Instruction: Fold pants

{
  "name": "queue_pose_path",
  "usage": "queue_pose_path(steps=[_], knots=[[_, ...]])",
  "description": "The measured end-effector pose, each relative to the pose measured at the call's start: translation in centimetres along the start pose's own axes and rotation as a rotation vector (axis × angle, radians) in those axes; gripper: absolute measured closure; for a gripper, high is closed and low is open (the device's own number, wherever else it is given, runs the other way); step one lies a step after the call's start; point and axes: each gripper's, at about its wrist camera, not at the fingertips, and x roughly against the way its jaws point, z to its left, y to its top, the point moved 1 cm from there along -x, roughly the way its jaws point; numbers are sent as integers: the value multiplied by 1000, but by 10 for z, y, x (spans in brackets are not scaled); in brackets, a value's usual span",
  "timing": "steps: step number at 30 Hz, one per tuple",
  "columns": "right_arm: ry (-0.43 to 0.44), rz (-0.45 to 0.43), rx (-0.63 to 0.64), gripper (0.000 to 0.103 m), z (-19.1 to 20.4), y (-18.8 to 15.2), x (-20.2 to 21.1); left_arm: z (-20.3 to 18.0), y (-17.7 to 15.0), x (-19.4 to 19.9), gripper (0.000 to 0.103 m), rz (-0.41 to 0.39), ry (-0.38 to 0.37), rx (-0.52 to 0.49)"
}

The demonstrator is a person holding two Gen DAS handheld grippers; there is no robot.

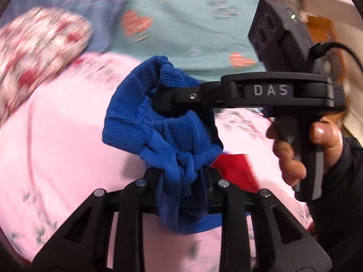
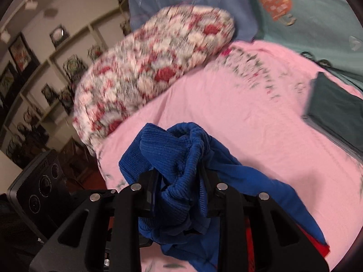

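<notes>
Both grippers are clamped on the bunched blue ribbed knit pants (image 1: 163,122), lifted over the pink bedsheet (image 1: 56,147). Left gripper (image 1: 181,172) pinches one fold, right gripper (image 2: 179,176) the waistband

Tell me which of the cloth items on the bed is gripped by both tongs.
The blue ribbed-knit pants: both the left tongs and right tongs pinch them, unlike the red cloth and dark green folded cloth.

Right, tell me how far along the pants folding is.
Done: both grippers have a grip. The left gripper and right gripper are each shut on bunched ribbed fabric of the blue pants. In hand: the pants are crumpled between them above the pink sheet. Left: spreading them flat and every fold; none is visible yet.
</notes>
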Motion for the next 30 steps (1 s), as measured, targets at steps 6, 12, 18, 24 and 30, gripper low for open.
queue_pose_path(steps=[6,12,18,24,30], knots=[[-42,-190,-149,73,-72,-71,106,-100,6,-47,64,123,-142,-191],[-216,-142,-492,58,-176,-197,113,-155,-46,-138,30,435,-220,-298],[-202,-205,-588,50,-190,-241,127,-143,-55,-128,26,477,-242,-255],[-105,-273,-489,41,-153,-200,142,-121,-48,-72,17,346,-266,-250],[-293,-93,-443,37,-138,-175,103,-84,-45,-91,16,355,-143,-138]])
